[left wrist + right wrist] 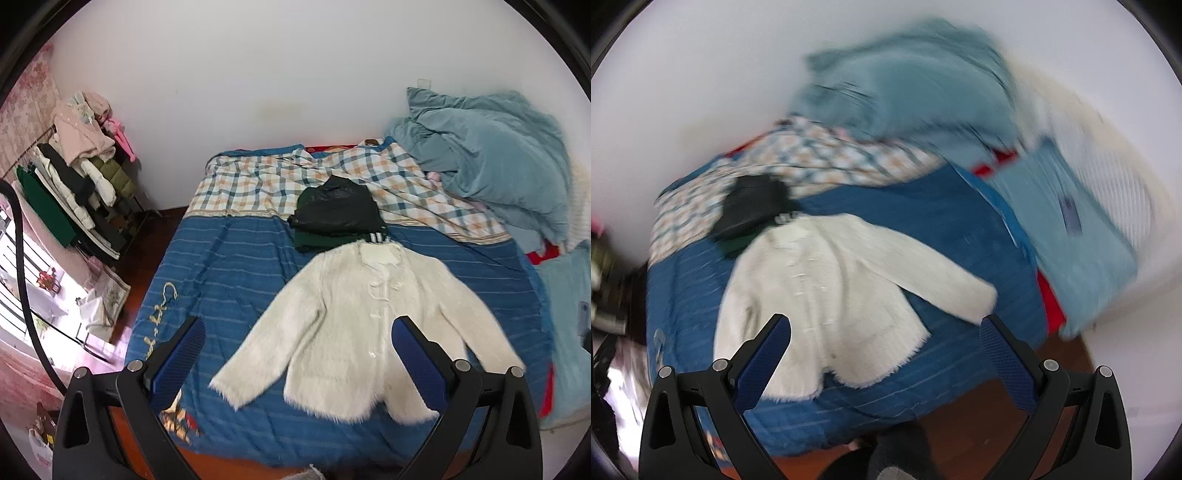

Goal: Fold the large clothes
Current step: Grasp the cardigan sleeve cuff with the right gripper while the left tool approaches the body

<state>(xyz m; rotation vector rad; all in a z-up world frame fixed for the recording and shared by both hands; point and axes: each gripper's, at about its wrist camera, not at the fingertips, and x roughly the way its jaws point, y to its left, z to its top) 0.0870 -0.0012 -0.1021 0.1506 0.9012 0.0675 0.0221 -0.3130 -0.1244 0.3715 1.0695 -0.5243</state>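
Lying flat and face-up near the bed's (229, 258) front edge, the white fuzzy cardigan (354, 317) had both sleeves splayed, ready for folding; the left gripper (297, 347) and right gripper (886, 345) hovered above it, fingers spread, holding nothing; folded dark clothes (338, 214) sat behind the collar.

A white fuzzy cardigan (354, 314) lies spread face up on the blue striped bed (229, 258), sleeves angled outward. Its collar touches a folded dark green garment (338, 214). The left tool (297, 332) hovers above the hem, jaws wide apart, holding nothing. A hanger (164, 304) lies near the bed's left edge.
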